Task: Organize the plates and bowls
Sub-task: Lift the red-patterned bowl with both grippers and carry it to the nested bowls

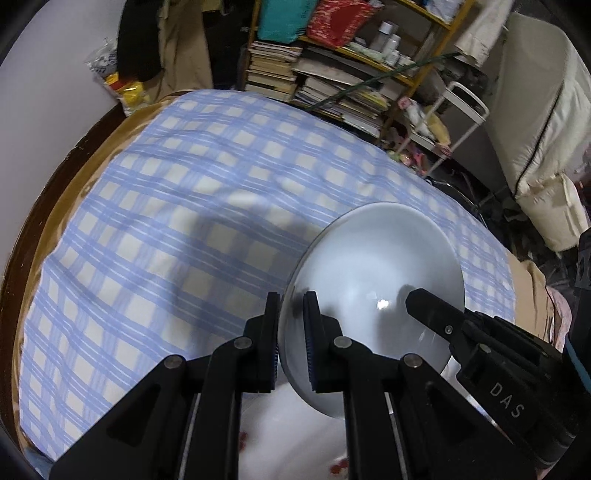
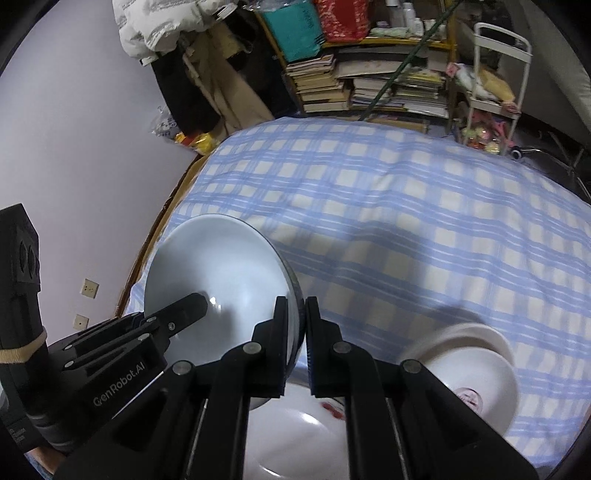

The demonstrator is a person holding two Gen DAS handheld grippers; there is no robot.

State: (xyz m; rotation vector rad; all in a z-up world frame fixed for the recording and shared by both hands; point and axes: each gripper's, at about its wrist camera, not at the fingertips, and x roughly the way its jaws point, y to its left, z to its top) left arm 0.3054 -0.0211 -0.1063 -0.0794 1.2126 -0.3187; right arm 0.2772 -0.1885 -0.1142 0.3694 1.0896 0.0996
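Pale bowl (image 1: 373, 280), pinched at opposite rims by both claws (image 1: 291, 325) (image 2: 301, 328), hangs over blue-checked cloth (image 1: 177, 206).

Location type: a lived-in room of a private home, serving as bedroom and storage space. A blue-and-cream checked cloth (image 2: 388, 221) is covering the broad padded surface at centre. A yellow-framed shelf unit (image 1: 417, 79) is standing behind it, carrying stacked books (image 1: 271, 70), loose papers, a teal bag (image 2: 291, 29) and a red patterned bag (image 1: 334, 20). A white metal trolley (image 2: 511, 79) is holding toys and packets. Clothing (image 2: 192, 77) is hanging against the plain wall (image 2: 81, 129), where two wall sockets (image 2: 88, 288) are showing.
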